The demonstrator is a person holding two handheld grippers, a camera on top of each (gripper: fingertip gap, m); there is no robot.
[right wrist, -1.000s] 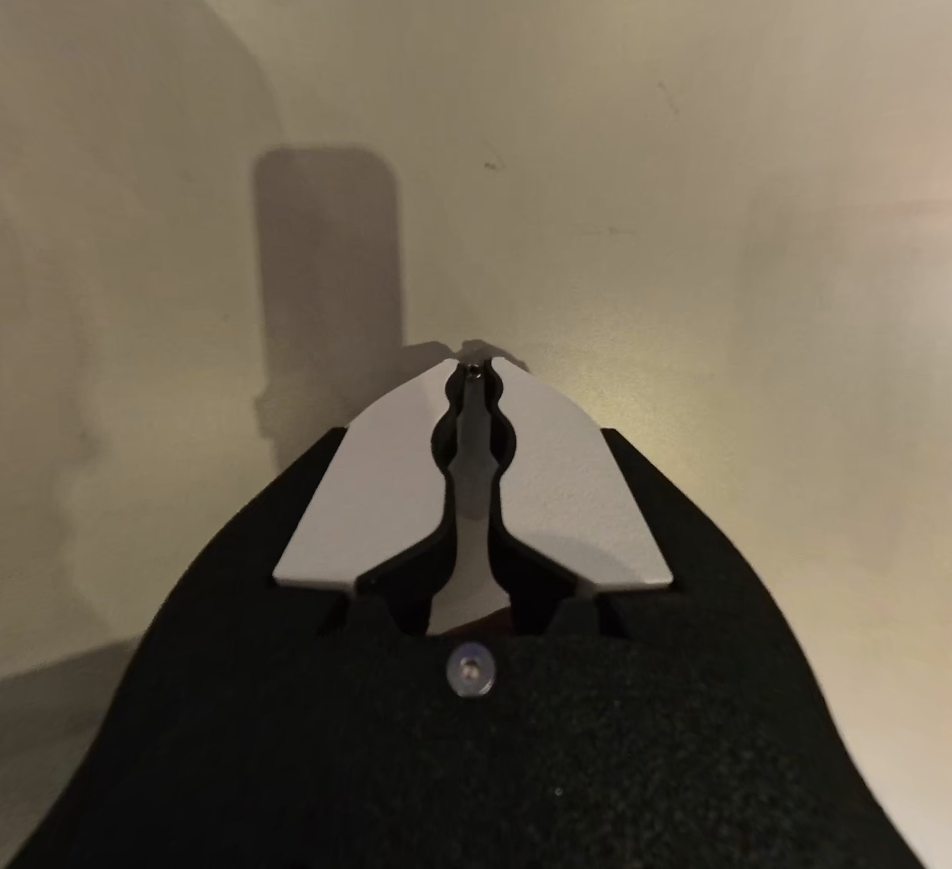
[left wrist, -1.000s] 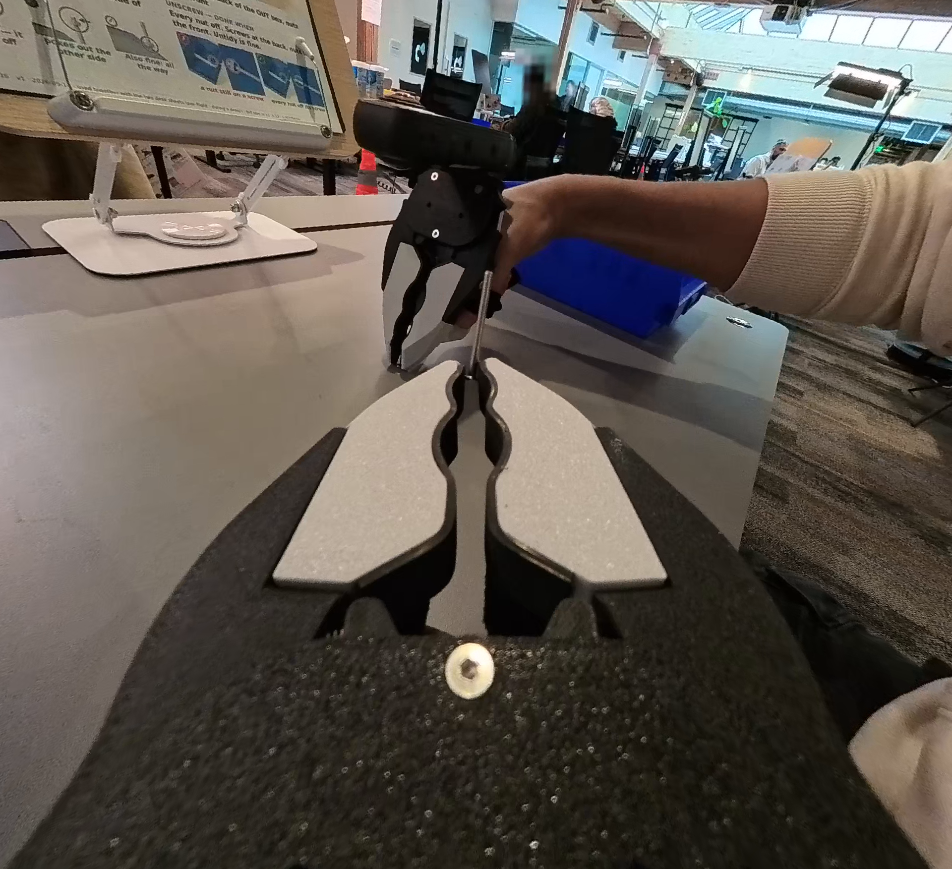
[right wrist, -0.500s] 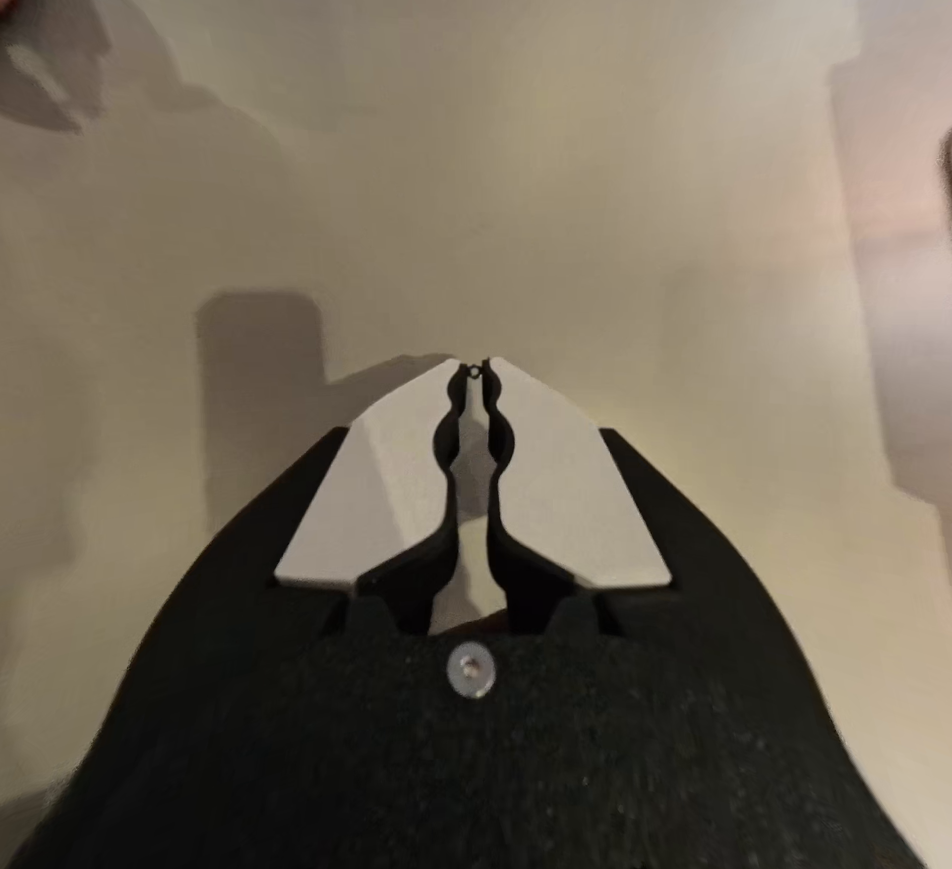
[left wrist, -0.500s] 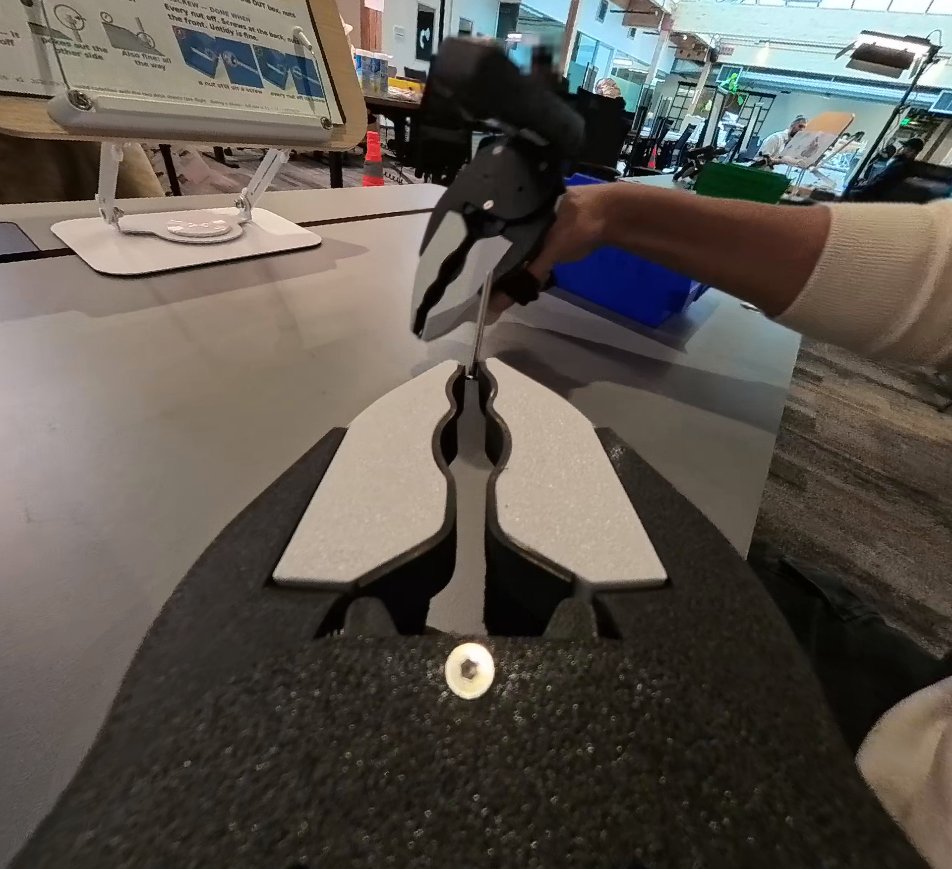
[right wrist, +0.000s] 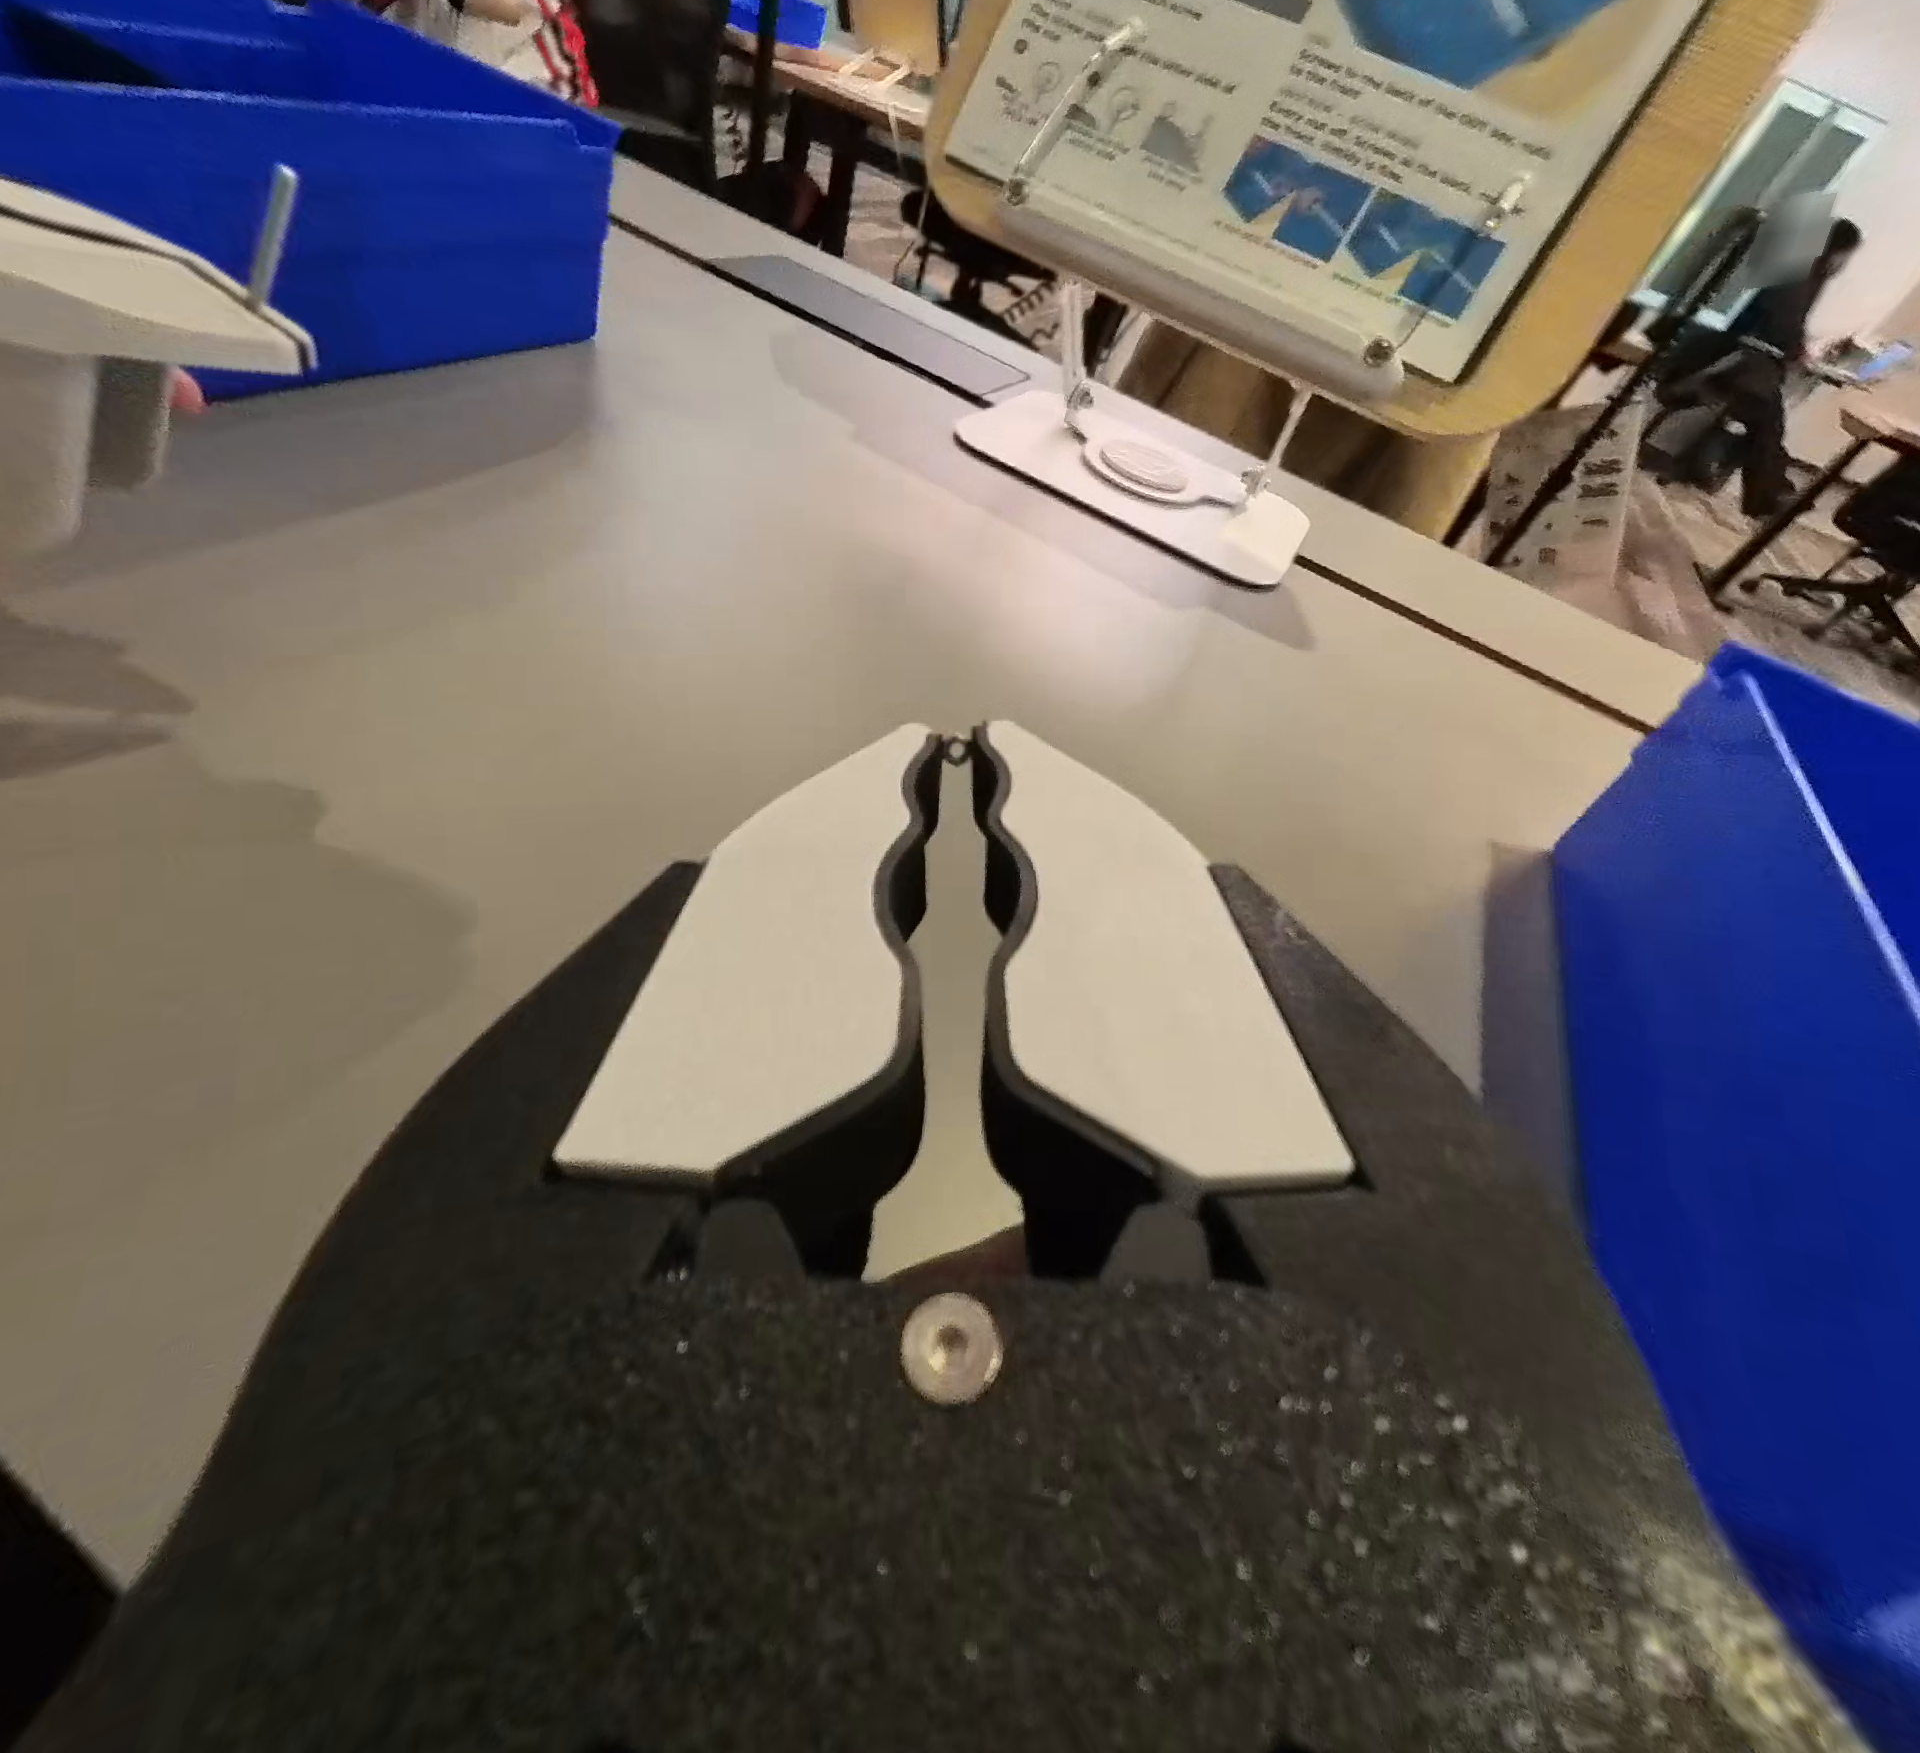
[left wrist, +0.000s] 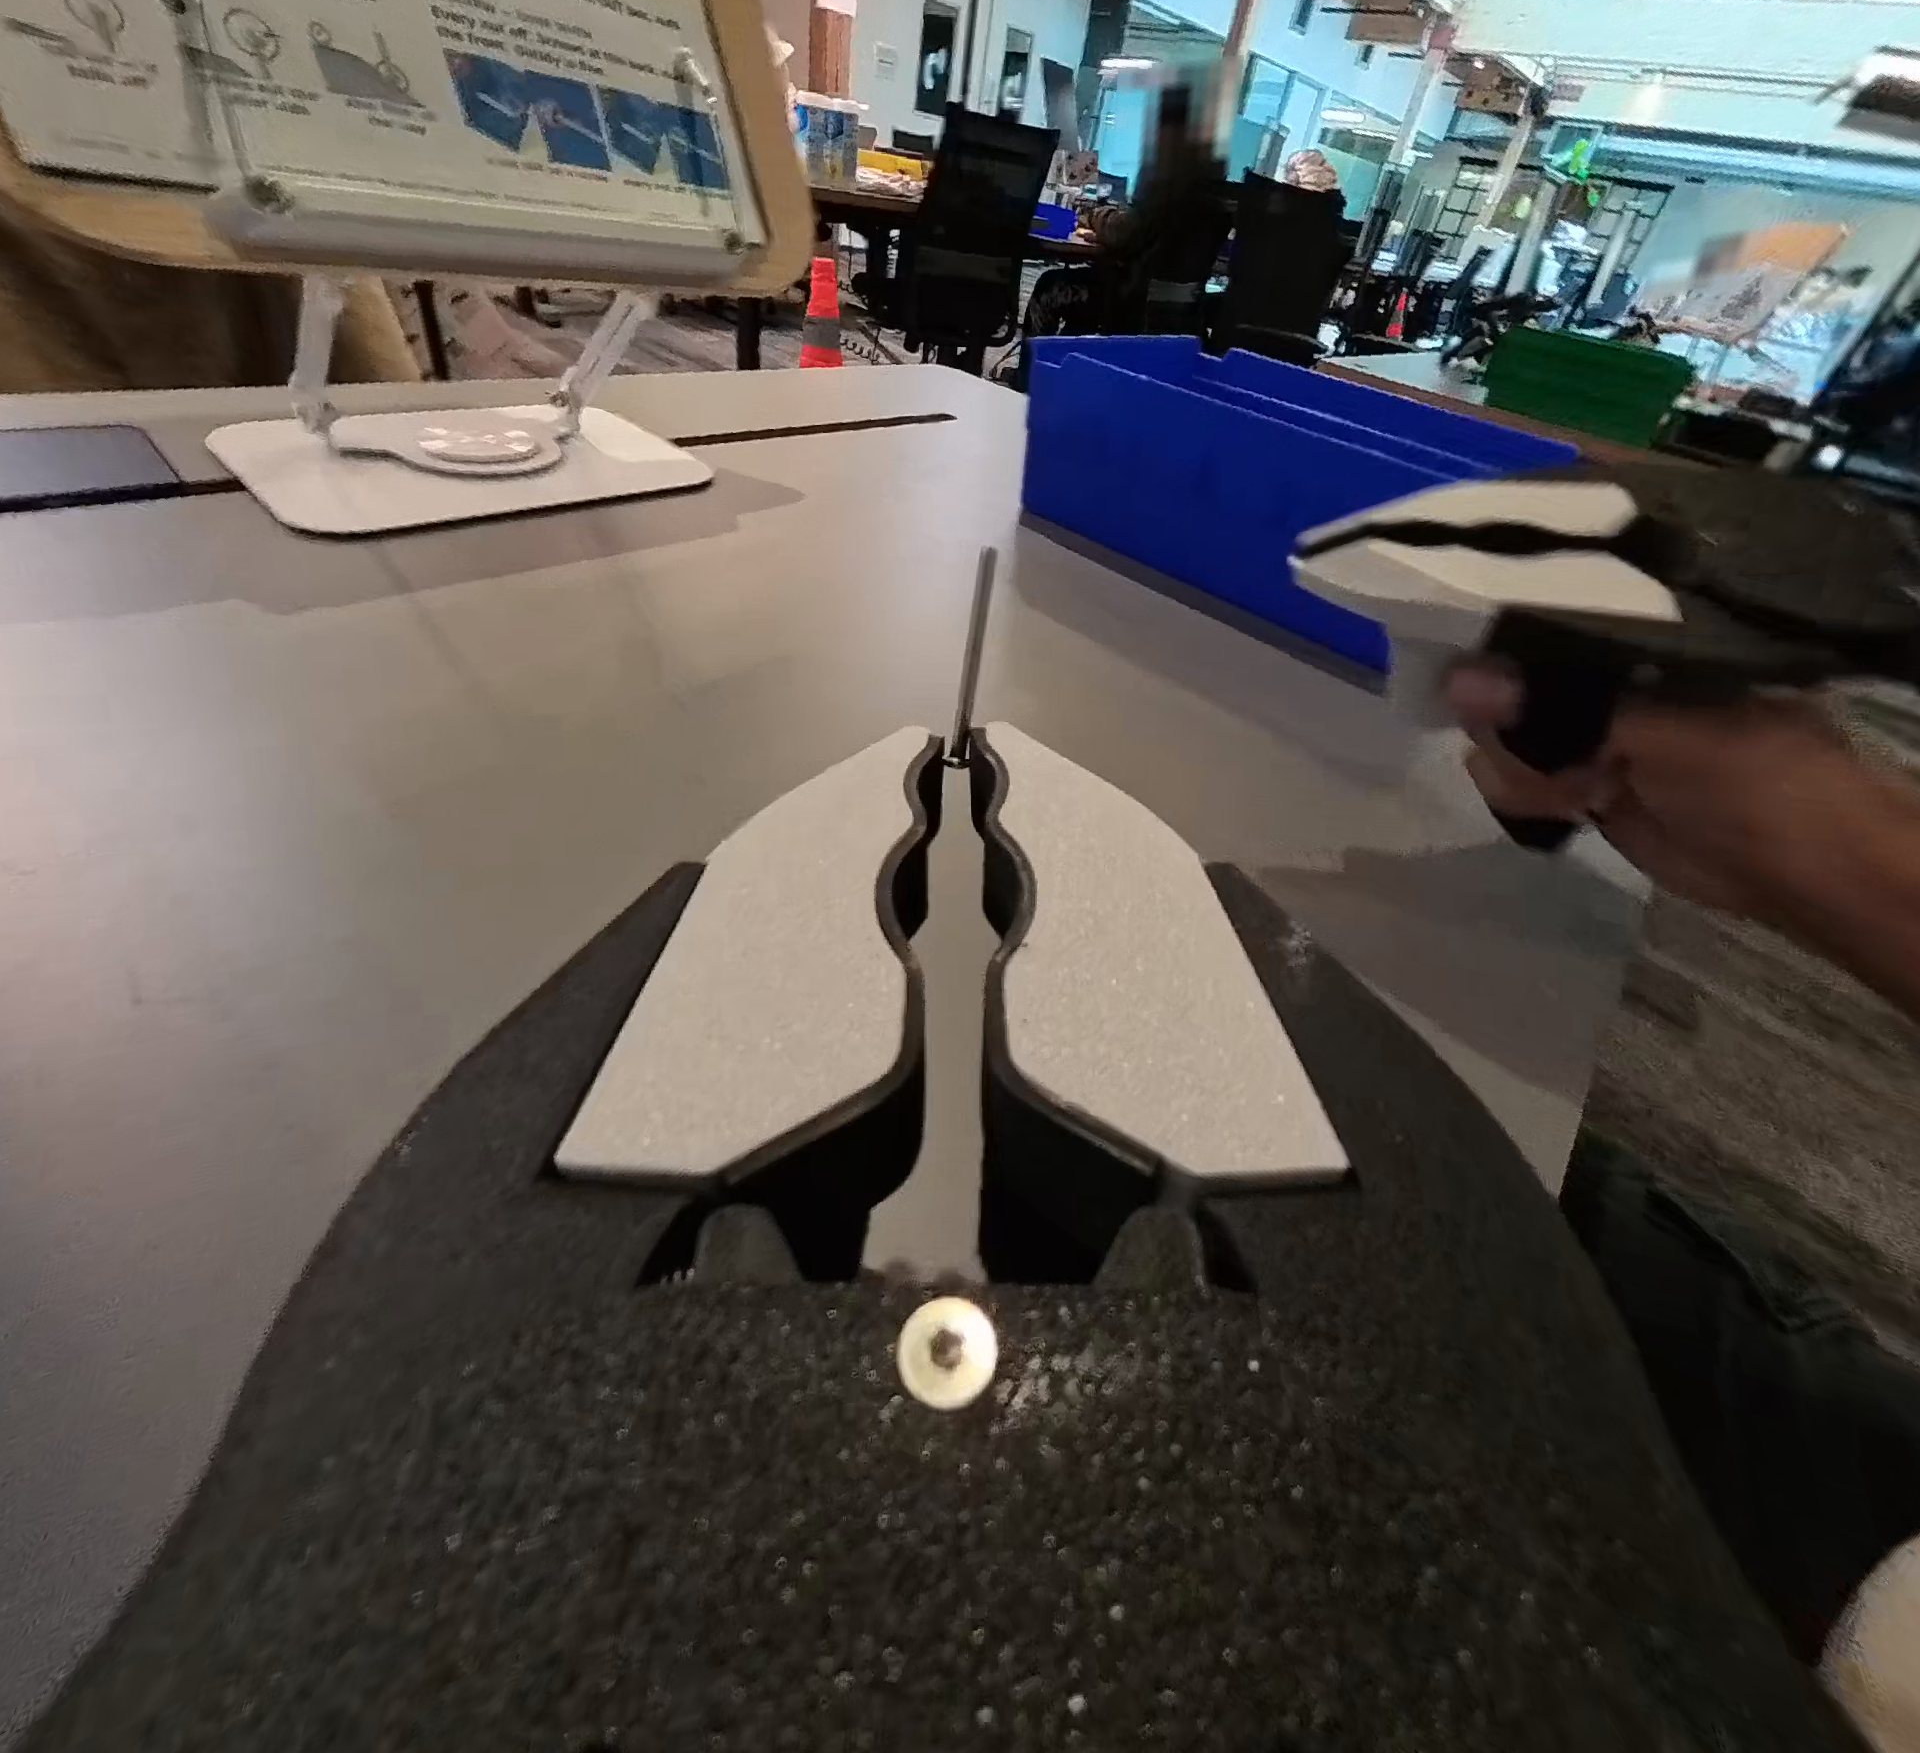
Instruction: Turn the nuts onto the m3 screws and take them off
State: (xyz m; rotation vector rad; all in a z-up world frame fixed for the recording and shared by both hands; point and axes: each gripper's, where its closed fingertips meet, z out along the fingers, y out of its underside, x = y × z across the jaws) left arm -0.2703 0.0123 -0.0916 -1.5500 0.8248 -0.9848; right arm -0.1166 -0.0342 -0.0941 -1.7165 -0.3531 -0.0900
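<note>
Steel screw (left wrist: pixel 975 654) is standing upright, pinched at your left gripper (left wrist: pixel 958 761) tips; your right gripper (right wrist: pixel 966 754) is clenching a tiny nut (right wrist: pixel 957 749) well aside. Next, you're lining them up.

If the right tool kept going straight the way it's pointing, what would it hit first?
Probably the white base of the instruction stand, across a stretch of bare grey table. The right tool is shut on a small nut; depth is hard to judge.
</note>
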